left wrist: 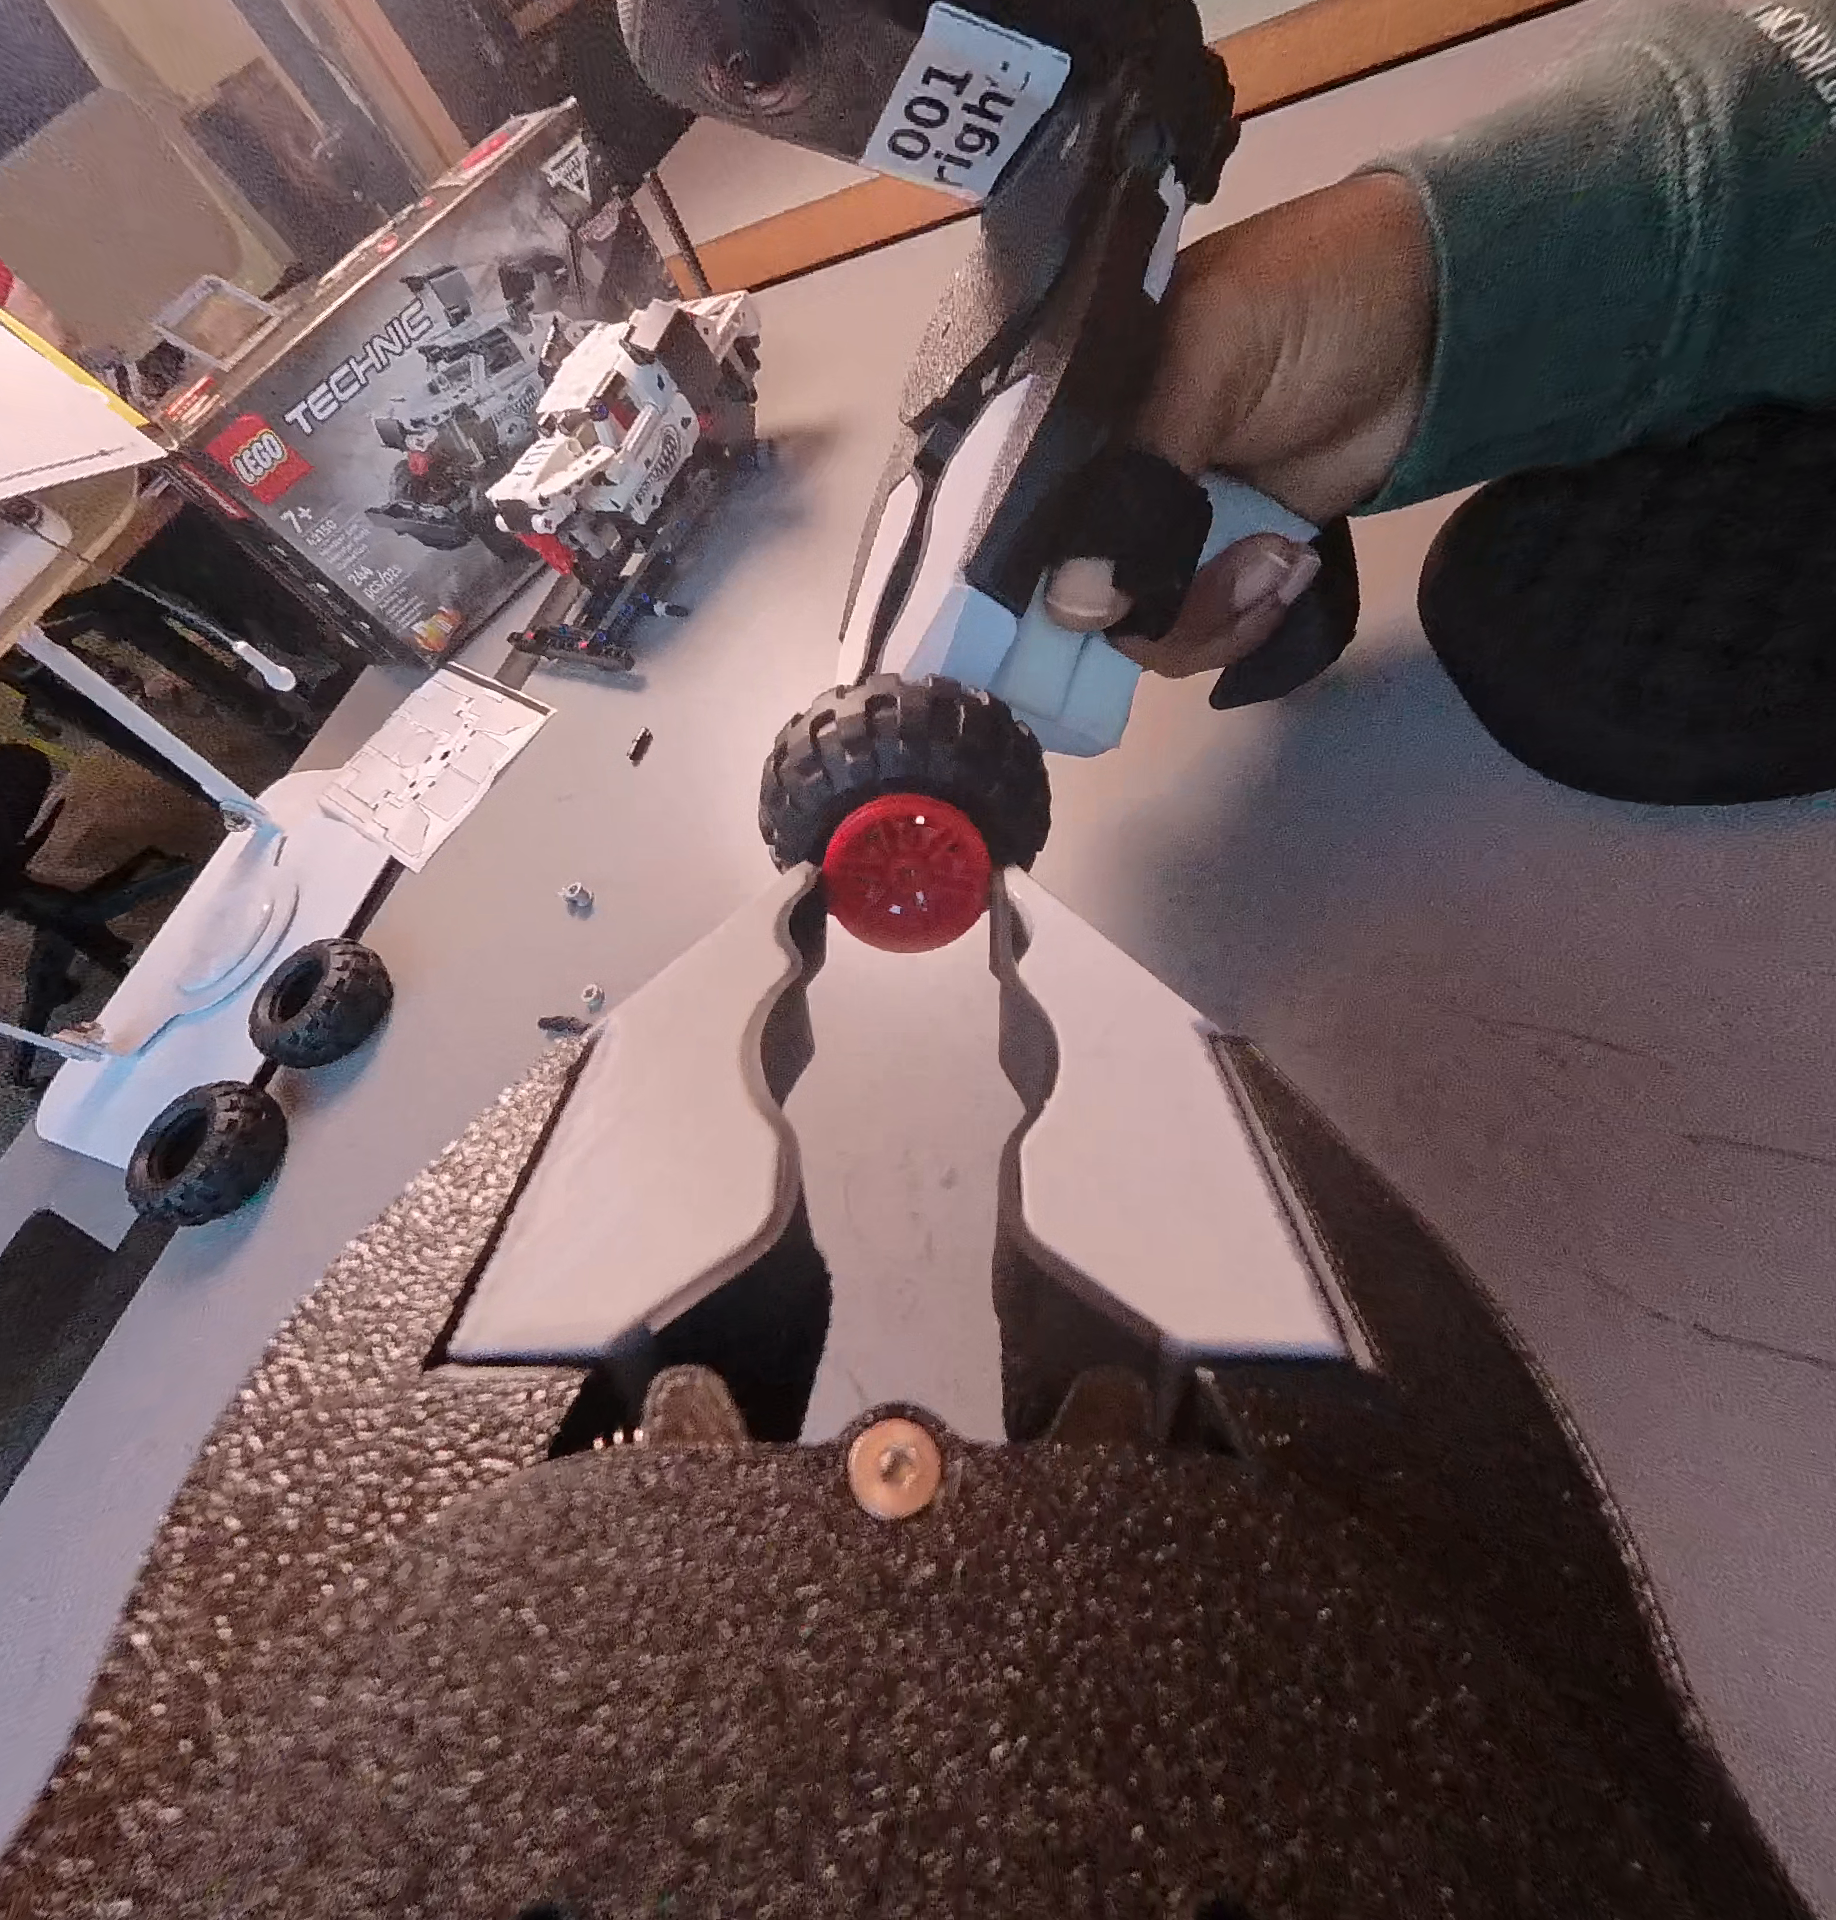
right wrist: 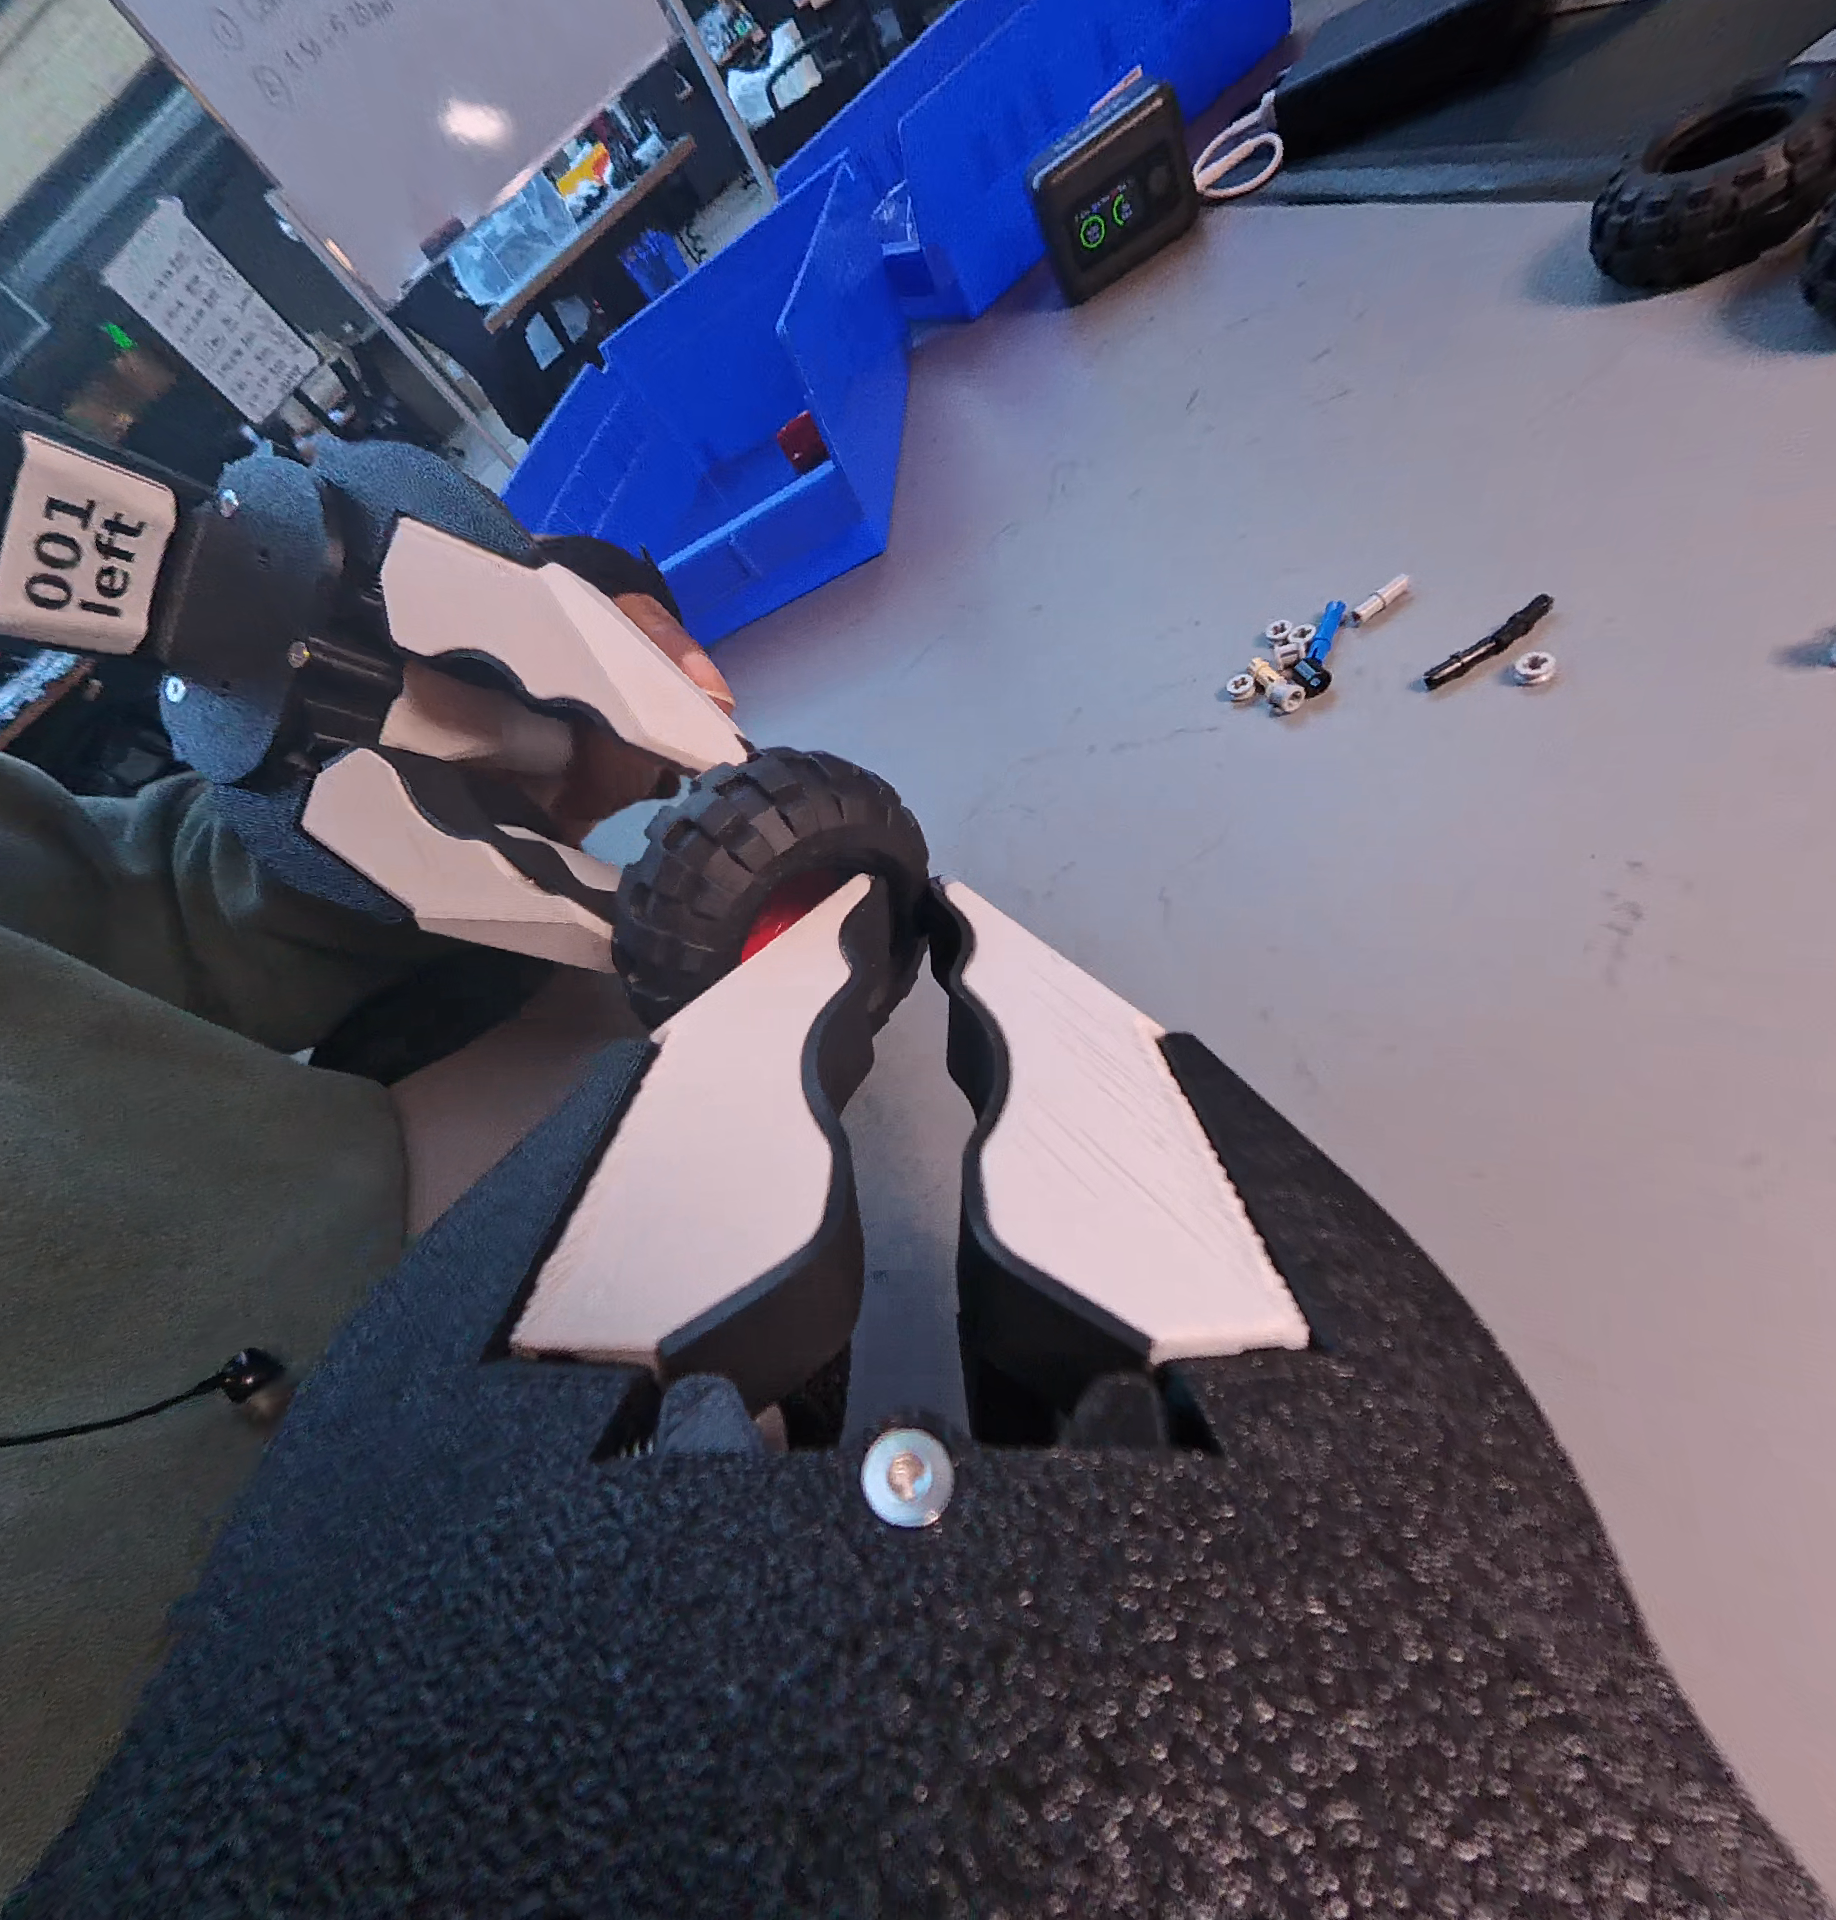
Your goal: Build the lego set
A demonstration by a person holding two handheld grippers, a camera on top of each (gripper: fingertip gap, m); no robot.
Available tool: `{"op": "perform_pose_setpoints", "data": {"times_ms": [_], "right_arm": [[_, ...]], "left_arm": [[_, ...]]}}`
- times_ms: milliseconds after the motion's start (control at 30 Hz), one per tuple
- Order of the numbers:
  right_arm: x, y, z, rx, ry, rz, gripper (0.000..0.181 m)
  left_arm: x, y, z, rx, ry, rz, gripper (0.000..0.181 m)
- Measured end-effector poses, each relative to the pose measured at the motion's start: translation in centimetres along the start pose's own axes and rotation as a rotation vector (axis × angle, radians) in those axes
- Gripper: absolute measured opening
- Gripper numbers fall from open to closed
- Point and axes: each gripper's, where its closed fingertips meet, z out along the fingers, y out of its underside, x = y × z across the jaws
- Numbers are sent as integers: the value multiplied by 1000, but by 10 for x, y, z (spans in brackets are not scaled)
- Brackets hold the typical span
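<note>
My left gripper (left wrist: 906, 883) is shut on a red wheel hub (left wrist: 907, 868), held above the grey table (left wrist: 1413, 1143). A black knobby tyre (left wrist: 903, 758) sits against the hub on its far side. My right gripper (right wrist: 898, 899) is shut on the tyre's wall (right wrist: 758, 831), with a sliver of the red hub (right wrist: 774, 920) showing inside the tyre. In the left wrist view the right gripper (left wrist: 945, 665) comes down onto the tyre from above, held by a hand. In the right wrist view the left gripper (right wrist: 670, 842) reaches the tyre from the left.
A partly built white truck model (left wrist: 623, 436) stands before the set's box (left wrist: 374, 416). Two loose tyres (left wrist: 320, 1003) and a sticker sheet (left wrist: 436, 764) lie left. Small pins and bushes (right wrist: 1298, 655), blue bins (right wrist: 789, 416) and a small screen device (right wrist: 1111, 197) lie beyond. Left and right tips are no more than a few centimetres apart.
</note>
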Motion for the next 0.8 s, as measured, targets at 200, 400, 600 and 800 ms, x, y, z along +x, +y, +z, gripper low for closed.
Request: {"op": "perform_pose_setpoints", "data": {"times_ms": [200,400,600,800], "right_arm": [[1,7,-1,-38,-5,-48,2],[5,2,-14,-13,-47,1,1],[27,-26,-56,128,74,-59,2],[15,-20,-34,91,30,-70,3]], "left_arm": [[5,3,-5,-6,95,-106,27],[14,-29,-30,214,258,-290,0],[-39,-3,-45,212,135,-446,0],[-13,-13,-8,205,211,-511,43]]}}
